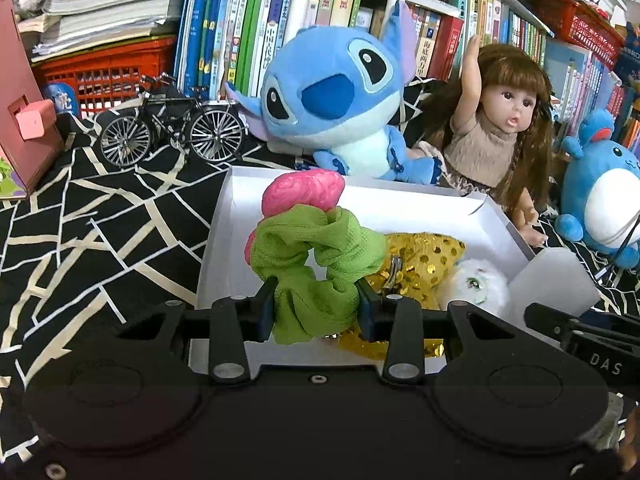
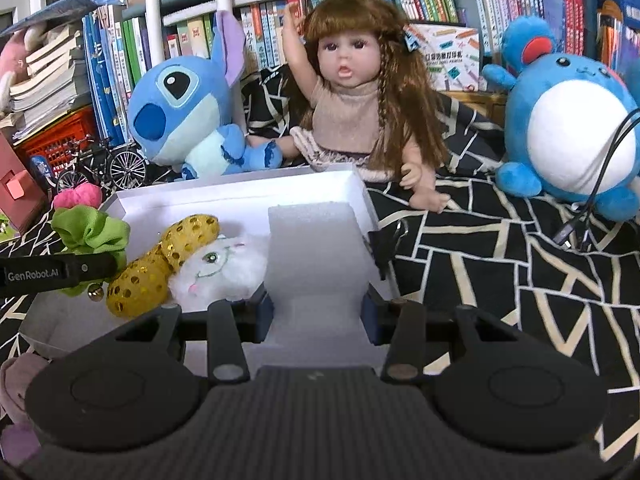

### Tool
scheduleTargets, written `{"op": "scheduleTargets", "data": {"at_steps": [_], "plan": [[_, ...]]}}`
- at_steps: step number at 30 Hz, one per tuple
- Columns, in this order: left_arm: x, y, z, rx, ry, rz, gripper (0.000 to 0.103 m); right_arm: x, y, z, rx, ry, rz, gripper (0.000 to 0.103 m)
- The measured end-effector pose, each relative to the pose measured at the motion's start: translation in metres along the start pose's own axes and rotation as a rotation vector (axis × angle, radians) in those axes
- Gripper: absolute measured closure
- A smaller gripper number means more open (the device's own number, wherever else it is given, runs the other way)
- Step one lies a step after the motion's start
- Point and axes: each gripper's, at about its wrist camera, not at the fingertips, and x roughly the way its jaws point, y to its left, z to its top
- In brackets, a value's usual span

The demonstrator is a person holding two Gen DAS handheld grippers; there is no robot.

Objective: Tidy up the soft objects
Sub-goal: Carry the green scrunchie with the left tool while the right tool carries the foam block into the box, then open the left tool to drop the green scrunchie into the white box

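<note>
Your left hand-held gripper (image 1: 316,308) pinches the green scrunchie (image 1: 316,260) over the box (image 1: 424,200), ready to drop. Right hand-held gripper (image 2: 318,312) clamps the foam block (image 2: 316,256) at the box's right side, likely to steady it.

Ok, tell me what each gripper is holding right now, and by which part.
The left gripper pinches the green scrunchie by its lower bunched fabric. The right gripper clamps the white foam block across its near end, by the two sides.

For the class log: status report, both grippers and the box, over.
Left gripper shut on green scrunchie, pink one attached. Right gripper shut on white foam block. White box holds gold sequin scrunchie, white plush.
</note>
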Motion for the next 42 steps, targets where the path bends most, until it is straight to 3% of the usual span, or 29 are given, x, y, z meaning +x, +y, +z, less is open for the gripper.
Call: {"op": "scheduleTargets", "data": {"at_steps": [21,25,27,31,36,42], "plan": [[0.008,0.007,-0.004,-0.028,0.040,-0.027,0.061,0.012,0.003,-0.007,0.046,0.040,0.057,0.050],[0.004,0.007,-0.005,-0.027,0.039,-0.021,0.057,0.007,0.002,-0.006,0.046,0.030,0.068,0.038],[0.001,0.008,-0.006,-0.025,0.036,-0.021,0.053,0.004,0.001,-0.006,0.044,0.025,0.073,0.038],[-0.008,0.006,-0.008,-0.006,0.022,-0.019,0.032,-0.004,0.000,-0.005,0.041,0.015,0.078,0.031],[-0.028,0.000,-0.012,0.052,-0.019,-0.016,0.028,-0.017,0.000,-0.008,0.031,-0.005,0.088,0.028],[-0.053,-0.001,-0.021,0.041,-0.036,-0.060,0.025,-0.038,0.004,-0.017,-0.005,-0.046,0.101,0.024]]}}
